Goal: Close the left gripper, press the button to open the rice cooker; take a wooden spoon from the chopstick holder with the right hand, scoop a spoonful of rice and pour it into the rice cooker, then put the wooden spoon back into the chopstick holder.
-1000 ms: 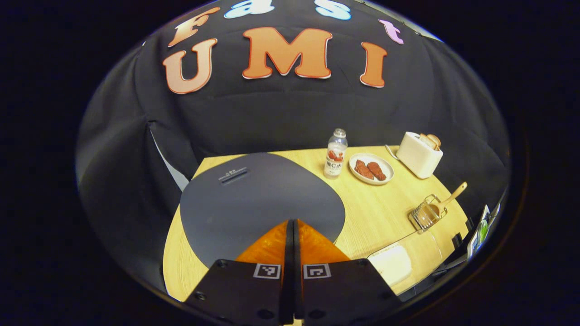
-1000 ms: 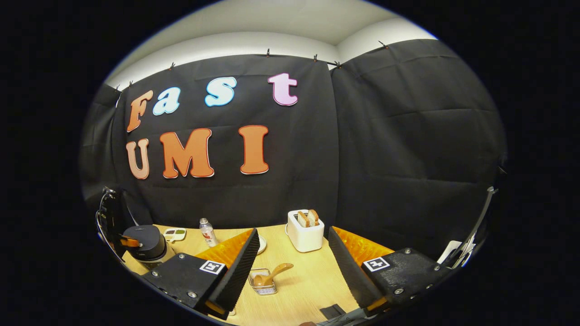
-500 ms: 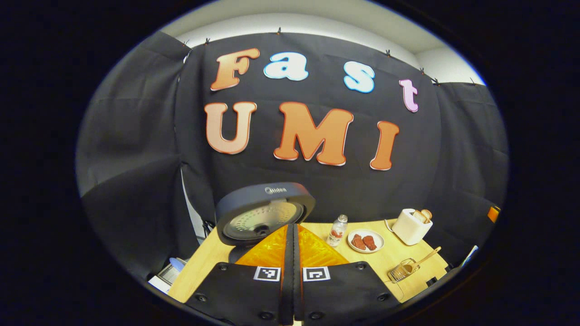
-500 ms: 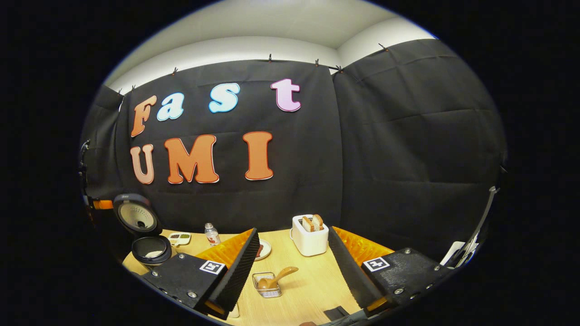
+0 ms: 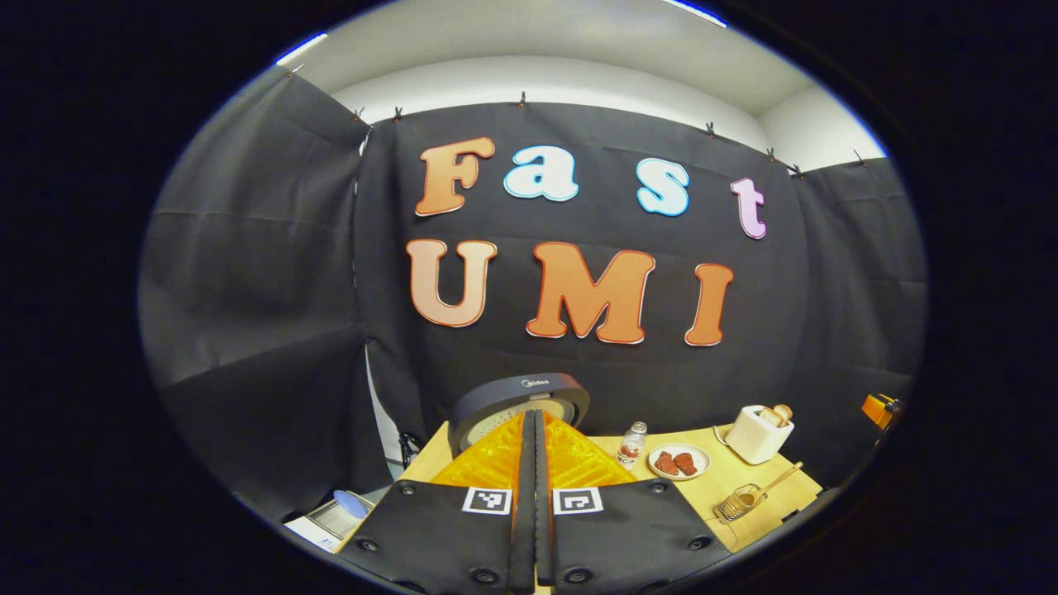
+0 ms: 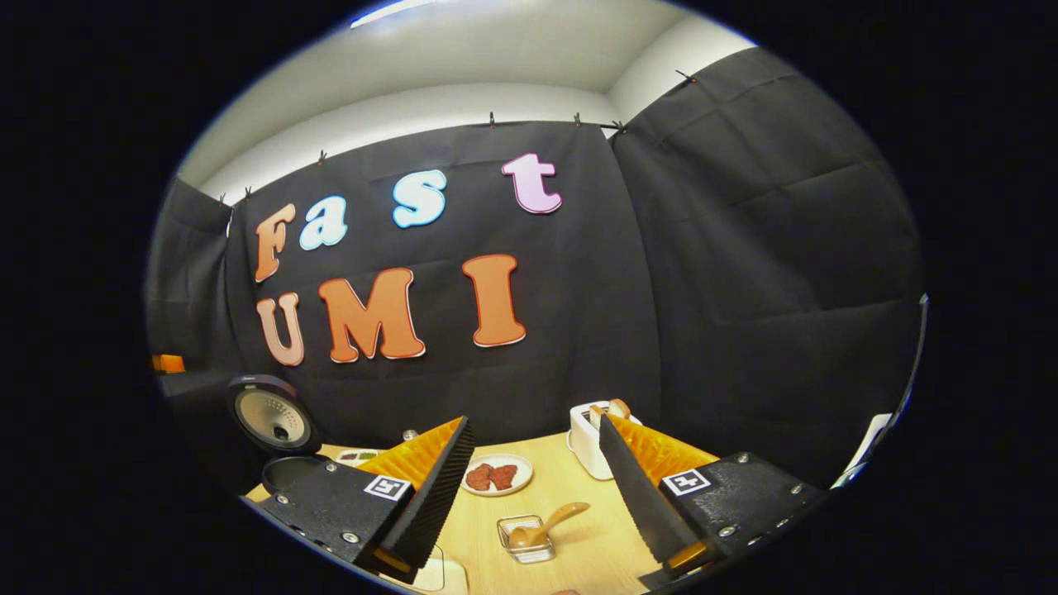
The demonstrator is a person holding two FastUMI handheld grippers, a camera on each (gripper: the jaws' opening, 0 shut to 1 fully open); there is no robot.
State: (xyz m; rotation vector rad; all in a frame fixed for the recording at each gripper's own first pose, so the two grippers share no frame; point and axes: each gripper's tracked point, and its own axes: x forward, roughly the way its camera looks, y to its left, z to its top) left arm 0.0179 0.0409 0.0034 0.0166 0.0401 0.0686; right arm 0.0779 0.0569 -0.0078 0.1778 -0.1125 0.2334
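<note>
Black cloth wall [image 6: 744, 273] clipped along its top edge; white ceiling [image 6: 463, 58] above; light wooden bench [image 6: 579, 479] below.

One rice cooker [image 6: 273, 417], one wooden spoon [image 6: 550, 523], one wire holder [image 6: 525, 539], one toaster [image 5: 759, 433], one bottle [image 5: 632, 445] and one plate [image 6: 496, 475] are counted.

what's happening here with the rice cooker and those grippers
A person works a hand-held gripper in each hand at a wooden table. The rice cooker stands open, its lid tipped up. The left hand-held gripper is shut and holds nothing. The right hand-held gripper is open, facing the wooden spoon in the wire chopstick holder, not yet gripping it.
</note>
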